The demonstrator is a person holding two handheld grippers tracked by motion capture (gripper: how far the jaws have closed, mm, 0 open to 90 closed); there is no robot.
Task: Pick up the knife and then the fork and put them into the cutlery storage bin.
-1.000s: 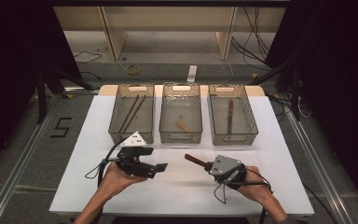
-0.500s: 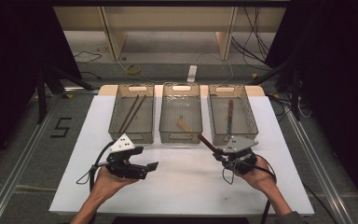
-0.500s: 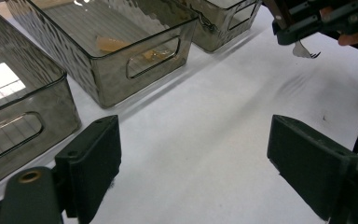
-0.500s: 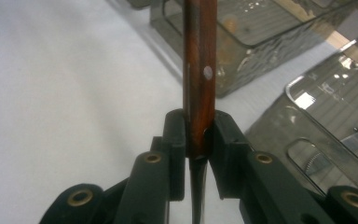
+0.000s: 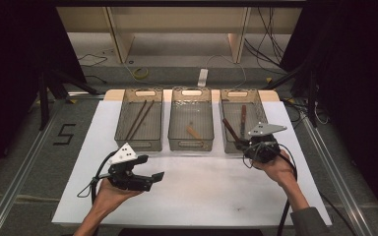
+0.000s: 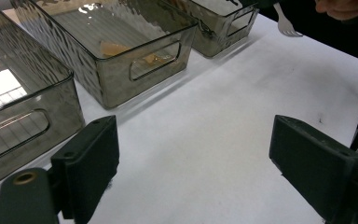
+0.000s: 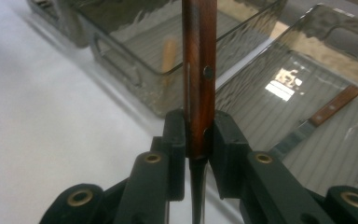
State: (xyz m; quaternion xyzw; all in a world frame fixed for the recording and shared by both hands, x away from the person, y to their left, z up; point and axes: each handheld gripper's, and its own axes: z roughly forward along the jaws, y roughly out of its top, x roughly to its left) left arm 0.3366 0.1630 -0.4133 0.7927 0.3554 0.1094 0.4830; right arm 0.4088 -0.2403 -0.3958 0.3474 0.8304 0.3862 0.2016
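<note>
The wooden-handled knife (image 7: pixel 198 79) is pinched between the pads of the right tool (image 7: pixel 198 140), handle pointing ahead, and it hangs over the near edge of the right-hand bin (image 5: pixel 263 101) (where another wooden-handled utensil (image 5: pixel 243 115) already lies). The step in hand looks like sorting it into that bin; next it must come lower over the bin floor before the pads part. The left tool (image 5: pixel 145 179) waits spread and empty above the table (image 5: pixel 202 196).
</note>
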